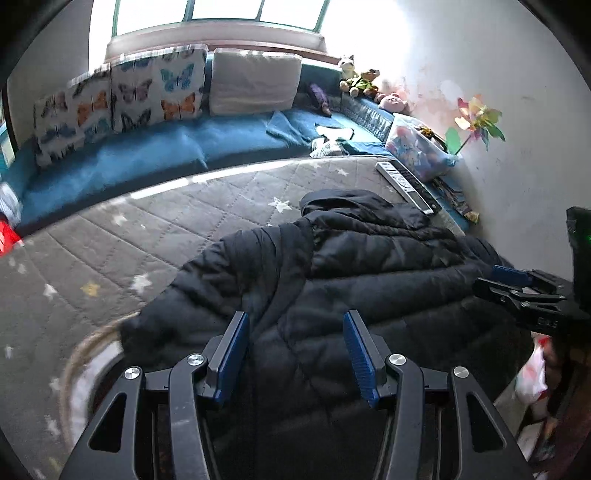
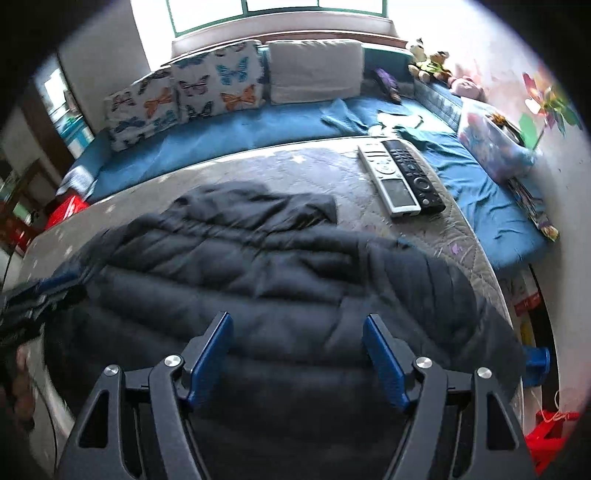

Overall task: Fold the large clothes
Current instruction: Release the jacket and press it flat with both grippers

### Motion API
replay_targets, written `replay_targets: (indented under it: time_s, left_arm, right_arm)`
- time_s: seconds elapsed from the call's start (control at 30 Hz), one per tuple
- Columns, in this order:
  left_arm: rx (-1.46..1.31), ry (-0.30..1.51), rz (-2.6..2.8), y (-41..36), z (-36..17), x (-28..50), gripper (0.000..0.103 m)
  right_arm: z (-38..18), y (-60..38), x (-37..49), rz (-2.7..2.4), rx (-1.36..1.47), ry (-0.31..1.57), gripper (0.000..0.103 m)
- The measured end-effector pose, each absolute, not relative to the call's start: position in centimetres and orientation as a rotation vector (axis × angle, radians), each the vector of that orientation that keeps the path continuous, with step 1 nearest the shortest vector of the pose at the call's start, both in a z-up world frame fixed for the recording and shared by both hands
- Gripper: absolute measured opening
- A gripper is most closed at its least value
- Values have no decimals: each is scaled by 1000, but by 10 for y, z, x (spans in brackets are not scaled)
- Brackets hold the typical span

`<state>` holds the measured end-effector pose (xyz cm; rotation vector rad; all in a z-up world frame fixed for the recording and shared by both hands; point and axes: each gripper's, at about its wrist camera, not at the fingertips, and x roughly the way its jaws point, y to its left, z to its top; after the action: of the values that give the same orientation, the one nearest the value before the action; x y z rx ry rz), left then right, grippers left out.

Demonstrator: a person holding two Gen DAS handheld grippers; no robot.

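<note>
Both my left claw [image 1: 295,350] and right claw [image 2: 297,354] gape wide, empty, over the dark jacket [image 2: 280,266] spread on my grey star-print mattress [image 1: 110,243]. Two remotes [image 2: 400,175] lie beyond it, near blue bedding [image 2: 207,144] and butterfly pillows [image 1: 122,99] under the window [image 1: 221,13].

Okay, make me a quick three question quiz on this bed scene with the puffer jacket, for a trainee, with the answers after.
1. True or false: the left gripper is shut on the dark quilted puffer jacket.
2. Multiple choice: the white remote control and the black remote control lie A) on the jacket, B) side by side on the grey star-patterned quilted mattress, C) on the blue sofa cushion.
3. Fill in: the cushions by the window are printed with ____.

Key:
1. False; its jaws are open above the jacket, as are the right gripper's.
2. B.
3. Butterflies, on the butterfly-print cushions.
</note>
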<state>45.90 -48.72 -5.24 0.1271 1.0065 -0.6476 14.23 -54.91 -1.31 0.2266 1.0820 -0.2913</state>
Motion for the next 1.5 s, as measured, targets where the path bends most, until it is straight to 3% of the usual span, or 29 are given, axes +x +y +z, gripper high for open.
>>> replay_targets:
  time_s: [0.37, 0.73, 1.17, 1.27, 1.5]
  left_arm:
    - [138, 1011, -709, -456, -56, 384, 57]
    - [122, 1070, -713, -450, -86, 381, 57]
    - [233, 954, -701, -451, -78, 357, 59]
    - [212, 964, -711, -446, -77, 355, 67]
    - [228, 962, -699, -438, -72, 339, 68]
  right_arm:
    - [-21, -531, 94, -336, 225, 1104, 80]
    - [-34, -525, 80, -380, 209, 1079, 80]
    - [-39, -504, 55, -430, 156, 1008, 80]
    - [-41, -496, 54, -438, 129, 998, 80]
    - [-46, -492, 52, -465, 127, 980, 80]
